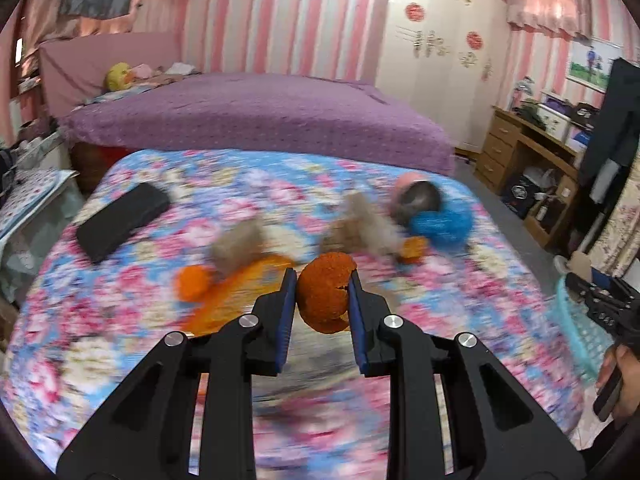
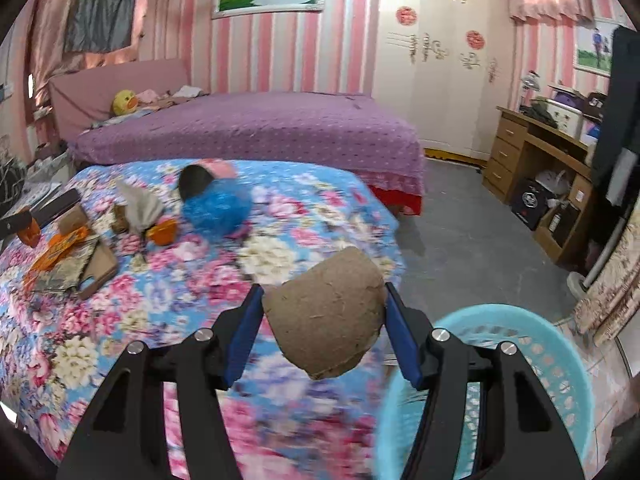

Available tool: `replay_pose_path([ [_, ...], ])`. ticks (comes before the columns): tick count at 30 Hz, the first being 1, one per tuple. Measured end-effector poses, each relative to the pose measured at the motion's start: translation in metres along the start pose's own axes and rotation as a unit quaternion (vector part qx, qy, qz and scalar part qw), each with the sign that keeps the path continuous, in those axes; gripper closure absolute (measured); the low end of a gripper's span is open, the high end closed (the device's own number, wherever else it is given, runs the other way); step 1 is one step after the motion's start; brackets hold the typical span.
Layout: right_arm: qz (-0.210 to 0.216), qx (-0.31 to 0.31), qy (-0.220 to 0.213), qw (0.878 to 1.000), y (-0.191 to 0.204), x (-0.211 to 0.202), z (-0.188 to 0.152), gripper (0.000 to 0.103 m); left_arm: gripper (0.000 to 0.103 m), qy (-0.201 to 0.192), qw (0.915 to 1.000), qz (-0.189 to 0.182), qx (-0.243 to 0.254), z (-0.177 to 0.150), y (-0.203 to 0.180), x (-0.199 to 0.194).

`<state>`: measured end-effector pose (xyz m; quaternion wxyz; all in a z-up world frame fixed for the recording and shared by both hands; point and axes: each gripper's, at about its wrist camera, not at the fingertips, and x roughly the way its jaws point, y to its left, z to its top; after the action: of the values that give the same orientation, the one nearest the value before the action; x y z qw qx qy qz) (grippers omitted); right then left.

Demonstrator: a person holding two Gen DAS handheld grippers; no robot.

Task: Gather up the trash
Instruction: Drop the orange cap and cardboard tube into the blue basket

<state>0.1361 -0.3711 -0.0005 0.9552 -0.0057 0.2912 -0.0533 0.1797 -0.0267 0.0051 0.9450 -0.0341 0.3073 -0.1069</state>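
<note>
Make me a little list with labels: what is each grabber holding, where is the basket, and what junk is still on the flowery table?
left gripper: shut on an orange peel
right gripper: shut on a brown cardboard piece
basket: light blue plastic, at the table's right edge, just right of the right gripper
table: covered with a flowery cloth
still on table: blue crumpled bag, pink cup on its side, grey crumpled paper, orange wrapper
also on table: black case
</note>
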Motion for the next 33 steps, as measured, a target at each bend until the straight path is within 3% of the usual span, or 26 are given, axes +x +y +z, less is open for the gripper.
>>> replay_pose_path([
  [5,-0.028,0.021,-0.005,0.999,-0.046,-0.009,-0.001,0.044,0.08,-0.011,0.9984,-0.025,0.049,0.003,-0.083,0.009],
  [10,-0.07,0.039,0.009,0.997,-0.096,-0.015,-0.015,0.044,0.08,-0.006,0.9954,-0.079,0.053,-0.003,-0.159,0.021],
  [19,-0.136,0.094,0.028,0.986,-0.19,-0.034,-0.053,0.044,0.08,0.032,0.9801,-0.162,0.11,-0.044,-0.312,0.049],
  [25,-0.145,0.123,0.024,0.981,-0.222,-0.039,-0.065,0.044,0.079,0.054,0.9717,-0.186,0.135,-0.065,-0.366,0.061],
  [26,-0.145,0.126,0.023,0.981,-0.225,-0.039,-0.067,0.044,0.077,0.057,0.9707,-0.187,0.139,-0.067,-0.371,0.063],
  [29,-0.147,0.136,0.022,0.979,-0.233,-0.038,-0.07,0.044,0.039,0.066,0.9702,-0.185,0.142,-0.07,-0.373,0.068],
  [33,-0.145,0.142,0.013,0.979,-0.233,-0.042,-0.07,0.044,0.02,0.048,0.9752,-0.164,0.141,-0.065,-0.354,0.066],
])
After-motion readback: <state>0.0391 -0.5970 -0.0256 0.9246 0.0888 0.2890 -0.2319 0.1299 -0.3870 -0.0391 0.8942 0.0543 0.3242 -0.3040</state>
